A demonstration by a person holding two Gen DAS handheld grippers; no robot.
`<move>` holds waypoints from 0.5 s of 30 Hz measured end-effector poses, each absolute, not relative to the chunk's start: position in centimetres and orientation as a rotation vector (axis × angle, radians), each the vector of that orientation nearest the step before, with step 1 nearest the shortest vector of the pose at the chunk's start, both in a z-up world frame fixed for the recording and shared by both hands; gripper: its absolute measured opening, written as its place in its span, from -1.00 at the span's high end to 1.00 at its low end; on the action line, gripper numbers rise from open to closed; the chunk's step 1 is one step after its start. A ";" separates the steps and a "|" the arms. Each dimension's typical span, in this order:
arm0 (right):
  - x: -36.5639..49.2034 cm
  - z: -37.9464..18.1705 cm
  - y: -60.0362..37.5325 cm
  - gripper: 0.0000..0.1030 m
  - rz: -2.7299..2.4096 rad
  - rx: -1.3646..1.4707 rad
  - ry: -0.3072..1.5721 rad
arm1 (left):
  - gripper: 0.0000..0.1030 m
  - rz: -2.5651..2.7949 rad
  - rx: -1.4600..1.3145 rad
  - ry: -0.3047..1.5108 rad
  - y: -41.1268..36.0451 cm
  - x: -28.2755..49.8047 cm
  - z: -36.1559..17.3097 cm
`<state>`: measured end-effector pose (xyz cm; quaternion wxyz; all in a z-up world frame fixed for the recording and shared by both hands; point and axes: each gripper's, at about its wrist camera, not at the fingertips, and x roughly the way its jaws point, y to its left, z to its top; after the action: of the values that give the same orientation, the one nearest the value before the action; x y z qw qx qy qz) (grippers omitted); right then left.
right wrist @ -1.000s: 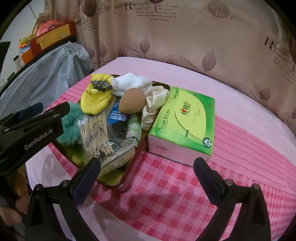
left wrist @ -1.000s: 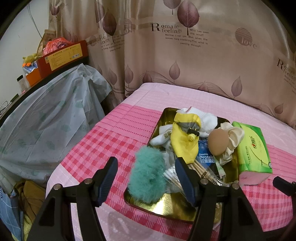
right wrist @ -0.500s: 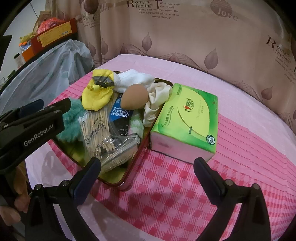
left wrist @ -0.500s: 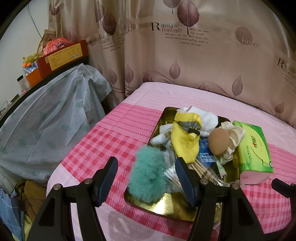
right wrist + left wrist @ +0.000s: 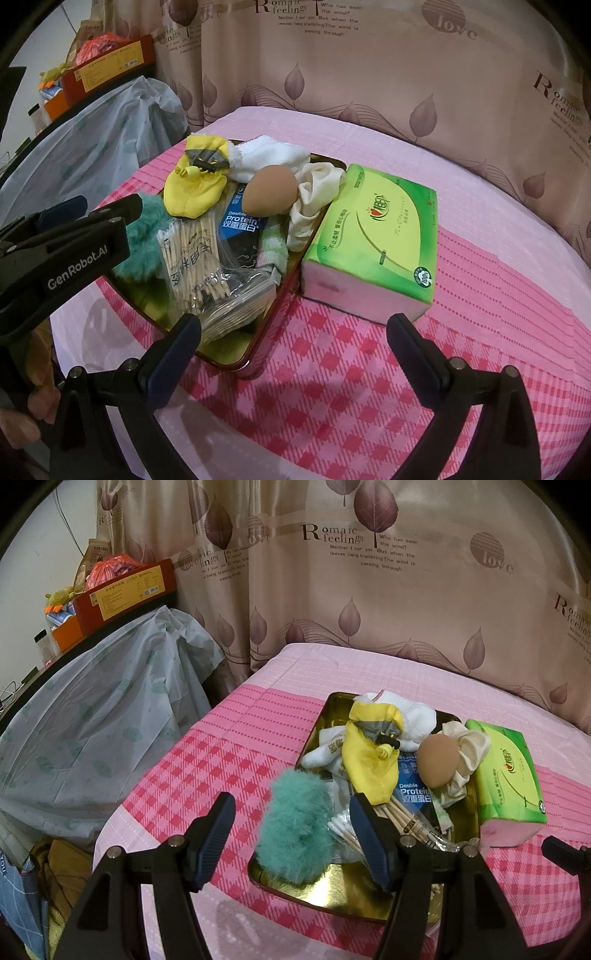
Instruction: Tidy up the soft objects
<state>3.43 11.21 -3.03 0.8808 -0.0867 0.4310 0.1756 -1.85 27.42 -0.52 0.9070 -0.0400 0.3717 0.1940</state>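
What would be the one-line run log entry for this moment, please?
phase: approach | left gripper: open, empty, near teal pompom | right gripper: open, empty | gold tray: full | tissue pack: beside tray

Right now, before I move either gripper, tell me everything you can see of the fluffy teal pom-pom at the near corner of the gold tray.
The fluffy teal pom-pom is a shaggy oval puff of long soft fibres, uncompressed. It sits in the near left corner of the gold metal tray, bulging over the rim, against the clear bag of cotton swabs. The open left gripper frames it; contact isn't visible.
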 end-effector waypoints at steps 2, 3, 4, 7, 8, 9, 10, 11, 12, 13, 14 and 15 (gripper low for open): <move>3.4 -3.0 11.2 -0.93 0.365 -0.180 0.899 | -0.28 0.402 -0.081 0.769 27.4 -1.9 -0.5; 3.4 -3.0 11.2 -0.93 0.367 -0.179 0.899 | -0.28 0.401 -0.083 0.768 27.4 -1.9 -0.5; 3.4 -3.0 11.2 -0.93 0.365 -0.180 0.898 | -0.28 0.401 -0.083 0.768 27.4 -1.9 -0.5; 3.4 -3.1 11.3 -0.93 0.365 -0.183 0.896 | -0.28 0.400 -0.083 0.769 27.4 -1.8 -0.5; 3.4 -3.1 11.3 -0.93 0.365 -0.182 0.899 | -0.28 0.401 -0.082 0.769 27.4 -1.9 -0.5; 3.4 -3.1 11.3 -0.93 0.365 -0.181 0.900 | -0.28 0.401 -0.081 0.768 27.4 -1.9 -0.5; 3.4 -3.1 11.3 -0.93 0.363 -0.179 0.899 | -0.28 0.400 -0.082 0.768 27.4 -1.8 -0.5; 3.4 -3.1 11.3 -0.93 0.364 -0.180 0.898 | -0.28 0.402 -0.081 0.768 27.4 -1.8 -0.5; 3.4 -3.1 11.3 -0.93 0.364 -0.179 0.900 | -0.28 0.401 -0.081 0.768 27.4 -1.8 -0.5; 3.4 -3.1 11.3 -0.93 0.364 -0.179 0.900 | -0.28 0.401 -0.082 0.769 27.4 -1.8 -0.6; 3.3 -3.2 11.3 -0.93 0.363 -0.180 0.900 | -0.28 0.402 -0.081 0.769 27.4 -1.8 -0.6; 3.3 -3.2 11.3 -0.93 0.364 -0.180 0.899 | -0.28 0.402 -0.081 0.769 27.4 -1.8 -0.6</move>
<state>3.27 11.30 -3.16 0.8808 -0.0865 0.4316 0.1746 -1.81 27.37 -0.58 0.9065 -0.0393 0.3727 0.1946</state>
